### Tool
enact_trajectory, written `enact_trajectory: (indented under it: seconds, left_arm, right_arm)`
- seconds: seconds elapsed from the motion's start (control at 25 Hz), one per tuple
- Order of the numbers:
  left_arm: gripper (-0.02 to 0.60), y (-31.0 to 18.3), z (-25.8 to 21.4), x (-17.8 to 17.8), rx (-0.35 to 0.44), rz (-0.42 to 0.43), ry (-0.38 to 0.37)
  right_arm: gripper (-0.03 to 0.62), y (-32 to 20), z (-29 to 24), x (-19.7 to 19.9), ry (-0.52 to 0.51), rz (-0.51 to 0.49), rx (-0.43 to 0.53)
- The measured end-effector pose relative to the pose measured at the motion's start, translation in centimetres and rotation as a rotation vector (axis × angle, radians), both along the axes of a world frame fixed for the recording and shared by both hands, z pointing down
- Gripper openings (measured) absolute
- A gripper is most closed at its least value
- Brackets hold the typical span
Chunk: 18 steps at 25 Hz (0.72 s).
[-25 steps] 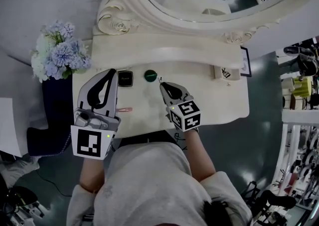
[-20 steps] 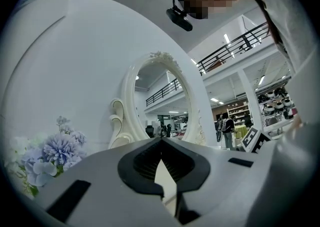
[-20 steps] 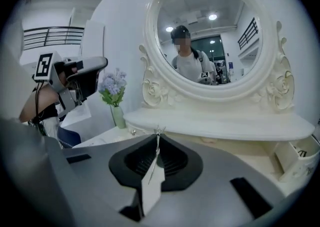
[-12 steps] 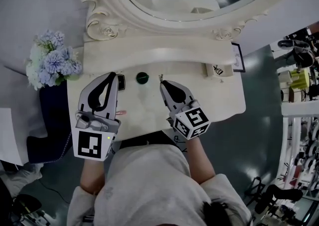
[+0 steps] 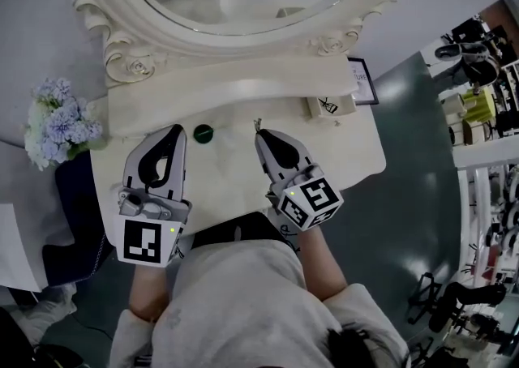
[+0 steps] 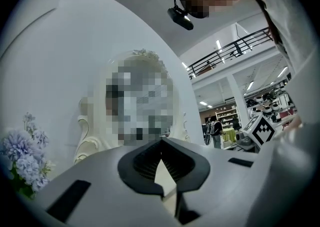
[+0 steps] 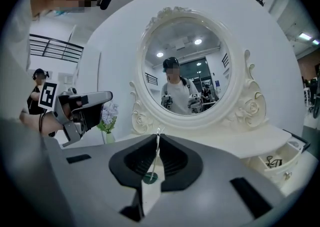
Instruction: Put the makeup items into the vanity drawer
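Behind the white table (image 5: pixel 357 156) rises an oval mirror (image 5: pixel 243 30). Left tool (image 5: pixel 176 131): jaws together, holding nothing. Right tool (image 5: pixel 259 133): jaws clamped on a thin metal pin (image 7: pixel 157 138) over the table. Between the tool tips, a round green jar (image 5: pixel 203 133) rests on the table.

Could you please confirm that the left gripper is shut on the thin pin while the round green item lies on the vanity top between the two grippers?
Not quite. The right gripper is the one shut on the thin pin, as the right gripper view shows. The left gripper is shut with nothing between its jaws. The round green item does lie on the vanity top between the two grippers.
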<state>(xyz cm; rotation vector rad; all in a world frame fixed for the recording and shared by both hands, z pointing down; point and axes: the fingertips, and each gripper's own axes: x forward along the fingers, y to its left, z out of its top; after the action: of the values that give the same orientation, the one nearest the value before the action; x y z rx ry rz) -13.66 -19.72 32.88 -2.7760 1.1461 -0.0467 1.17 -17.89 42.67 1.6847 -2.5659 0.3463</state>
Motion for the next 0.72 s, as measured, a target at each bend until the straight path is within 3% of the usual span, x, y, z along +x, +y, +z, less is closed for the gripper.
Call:
enact_trajectory:
  seconds: [0.72]
  left_arm:
    - [0.014,1.5,-1.5,13.1,0.035,0.057,0.013]
  right_arm:
    - [0.032,1.8,-2.2,15.2,-0.003,0.110,0.056]
